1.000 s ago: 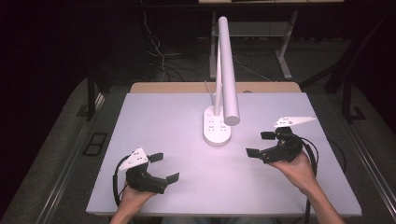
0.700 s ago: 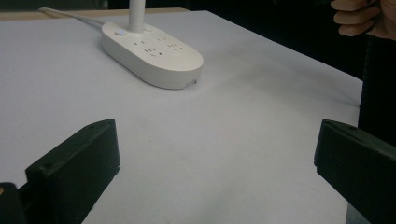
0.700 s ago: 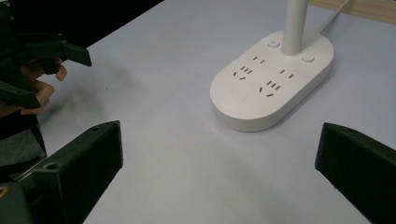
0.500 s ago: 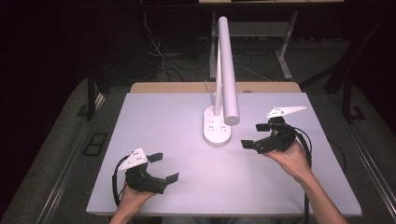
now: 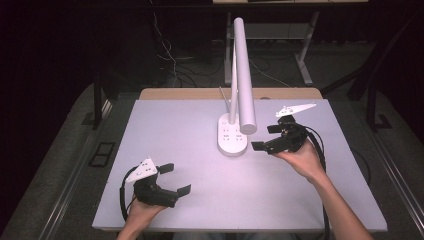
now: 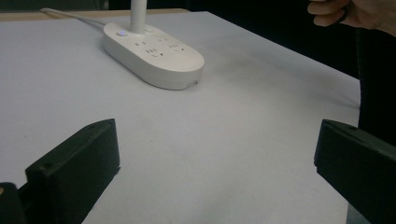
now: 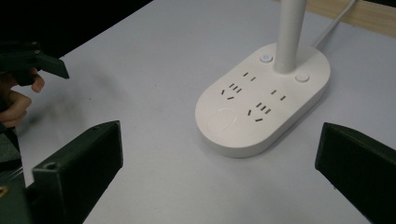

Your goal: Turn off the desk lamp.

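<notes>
Now we hold both grippers over the white table (image 5: 175,125) with nothing in either. Our right gripper (image 5: 274,138) sits just to the right of the desk lamp base (image 5: 231,136), its jaws spread wide and pointed toward it — near, but not touching. In the right gripper view the base (image 7: 261,100) lies ahead between the two black jaws, an oval white block with socket slots on top, a round pad at its near end and two small buttons beside the lamp stem (image 7: 289,35); its cord (image 7: 334,21) trails off behind.

Our left gripper (image 5: 177,179) hovers low at the near left of the table, jaws likewise wide apart and empty, well away from the base. In the left gripper view the base (image 6: 154,49) stands far ahead of the jaws, and our right hand (image 6: 348,14) shows at the upper right.

From the high view the lamp head (image 5: 243,75) — a long white tube — reaches forward above the base, its end close to the right gripper.
</notes>
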`<state>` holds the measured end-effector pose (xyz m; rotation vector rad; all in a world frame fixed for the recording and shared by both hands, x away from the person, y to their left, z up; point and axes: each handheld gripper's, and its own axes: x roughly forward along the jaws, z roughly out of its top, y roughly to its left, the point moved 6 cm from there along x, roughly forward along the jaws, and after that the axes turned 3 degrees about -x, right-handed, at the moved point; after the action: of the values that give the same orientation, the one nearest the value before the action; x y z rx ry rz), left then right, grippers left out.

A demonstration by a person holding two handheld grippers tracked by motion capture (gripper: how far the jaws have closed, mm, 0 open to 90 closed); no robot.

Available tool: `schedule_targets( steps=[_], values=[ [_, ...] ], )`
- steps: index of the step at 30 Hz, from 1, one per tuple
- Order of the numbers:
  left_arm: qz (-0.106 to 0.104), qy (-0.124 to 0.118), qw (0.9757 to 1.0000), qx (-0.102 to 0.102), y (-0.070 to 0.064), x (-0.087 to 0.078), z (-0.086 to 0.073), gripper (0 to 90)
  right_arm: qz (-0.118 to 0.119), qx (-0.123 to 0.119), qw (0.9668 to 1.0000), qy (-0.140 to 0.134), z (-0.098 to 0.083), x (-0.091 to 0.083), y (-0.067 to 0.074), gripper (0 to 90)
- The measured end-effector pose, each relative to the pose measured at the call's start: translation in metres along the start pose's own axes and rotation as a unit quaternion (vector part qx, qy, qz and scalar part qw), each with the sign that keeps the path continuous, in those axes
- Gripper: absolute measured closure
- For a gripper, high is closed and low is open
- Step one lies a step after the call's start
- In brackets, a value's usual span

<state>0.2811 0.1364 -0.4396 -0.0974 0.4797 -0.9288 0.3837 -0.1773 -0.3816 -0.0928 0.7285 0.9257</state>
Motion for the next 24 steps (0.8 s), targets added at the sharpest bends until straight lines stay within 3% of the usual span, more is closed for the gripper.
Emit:
schedule_targets(
  steps=[14, 16, 24],
  values=[
    [-0.001, 0.000, 1.0000, 0.000, 0.000, 0.000, 0.000, 0.0, 0.002, 0.001, 1.0000, 0.005, 0.022, 0.021, -0.014, 0.8],
    [-0.001, 0.000, 1.0000, 0.000, 0.000, 0.000, 0.000, 0.0, 0.006, -0.002, 1.0000, -0.001, 0.026, 0.023, -0.019, 6.2],
    [-0.001, 0.001, 1.0000, 0.001, 0.000, 0.001, 0.000, 0.0, -0.003, 0.008, 1.0000, 0.003, 0.036, 0.031, -0.034, 7.7]
  ],
)
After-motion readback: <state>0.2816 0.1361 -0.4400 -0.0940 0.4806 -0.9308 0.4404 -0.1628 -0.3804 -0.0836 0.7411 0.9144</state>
